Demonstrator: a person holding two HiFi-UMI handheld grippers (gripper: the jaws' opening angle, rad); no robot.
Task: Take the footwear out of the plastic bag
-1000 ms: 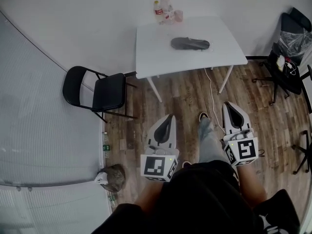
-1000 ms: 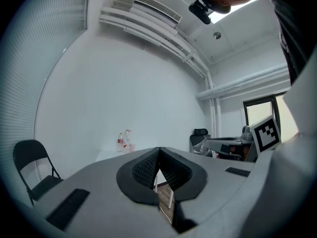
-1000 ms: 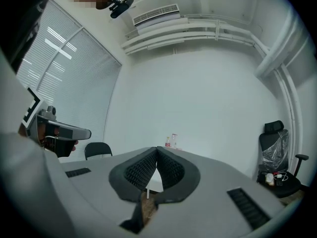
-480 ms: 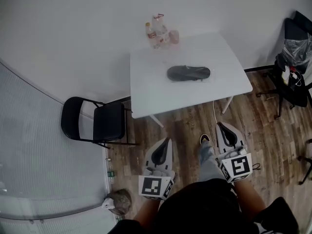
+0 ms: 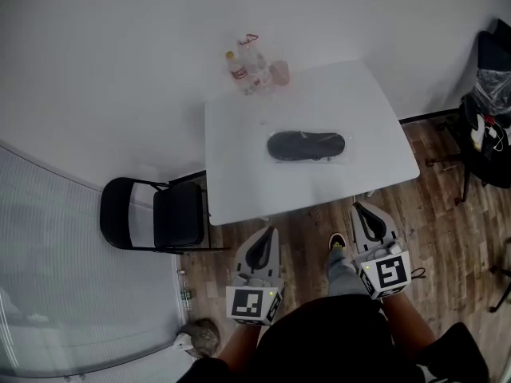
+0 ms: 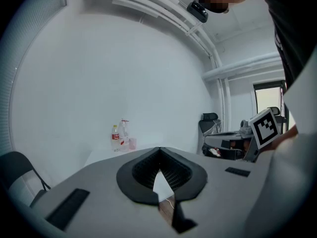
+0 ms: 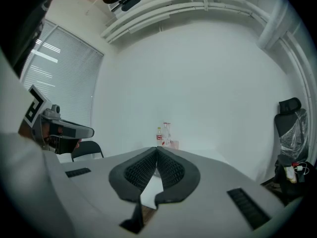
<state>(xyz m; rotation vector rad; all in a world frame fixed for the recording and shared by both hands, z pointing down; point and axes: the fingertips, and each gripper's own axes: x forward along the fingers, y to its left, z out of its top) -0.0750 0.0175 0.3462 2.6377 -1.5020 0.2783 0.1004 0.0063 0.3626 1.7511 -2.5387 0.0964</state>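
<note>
White bench [image 5: 239,174] sits against the wall, with a black folding chair [image 5: 172,214] at its left. Person stands on the wood floor [image 5: 307,230] just short of the near edge.

Left gripper [image 5: 266,234] and right gripper [image 5: 361,211] are both held low in front of the body, off the bench. Both sets of fingers [image 6: 143,170] are clenched with nothing between them.

The dark shoe [image 5: 306,145] lies flat mid-bench in what looks like a thin clear bag [image 5: 345,152]. Can't tell which end is open.

Two bottles [image 5: 243,70] and a small cup [image 5: 279,72] are at the far left corner, well apart from the shoe.

Risks:
- The fingers need to open before contact, or clenched tips just shove the bag across the smooth top.
- The film is thin and barely visible, so it's easy to pinch shoe and film together, and then nothing slides out.
- With only one gripper pulling, the whole bundle drags, possibly toward the bottles. One should pin the bag while the other pulls the shoe.
</note>
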